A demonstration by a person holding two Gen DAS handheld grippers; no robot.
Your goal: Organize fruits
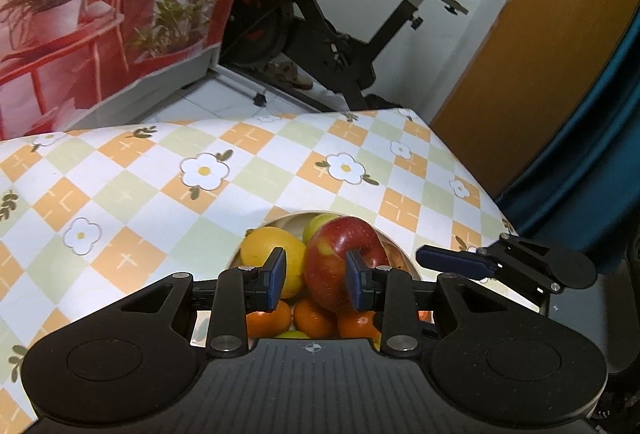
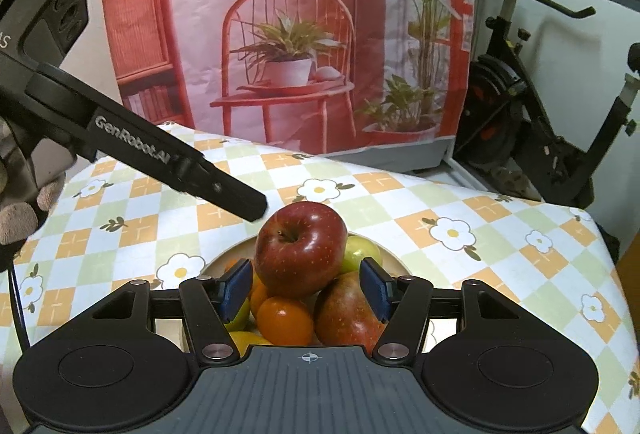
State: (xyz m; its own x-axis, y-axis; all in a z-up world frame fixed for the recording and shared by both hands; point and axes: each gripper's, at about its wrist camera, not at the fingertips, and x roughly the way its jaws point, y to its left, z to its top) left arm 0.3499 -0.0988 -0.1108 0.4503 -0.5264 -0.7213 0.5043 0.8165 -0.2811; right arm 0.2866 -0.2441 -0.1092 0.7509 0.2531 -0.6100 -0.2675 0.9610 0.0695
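A cream bowl (image 1: 398,248) (image 2: 394,258) on the checked tablecloth holds a heap of fruit. A red apple (image 1: 340,262) (image 2: 300,246) sits on top, stem dimple up. Under it lie a yellow fruit (image 1: 264,248), a green apple (image 2: 362,248), small oranges (image 1: 316,318) (image 2: 284,318) and a second reddish fruit (image 2: 344,310). My left gripper (image 1: 316,278) hovers over the heap, shut, its pads holding nothing; its dark finger (image 2: 236,198) ends just left of the red apple. My right gripper (image 2: 306,290) is open, with its pads either side of the apple and clear of it.
The flowered, checked tablecloth (image 1: 160,194) drops off at the far and right edges. Behind stand a printed backdrop (image 2: 288,34), an exercise bike (image 1: 320,34), an orange door (image 1: 540,54) and a teal curtain (image 1: 592,154). A gloved hand (image 2: 16,194) grips the left gripper's handle.
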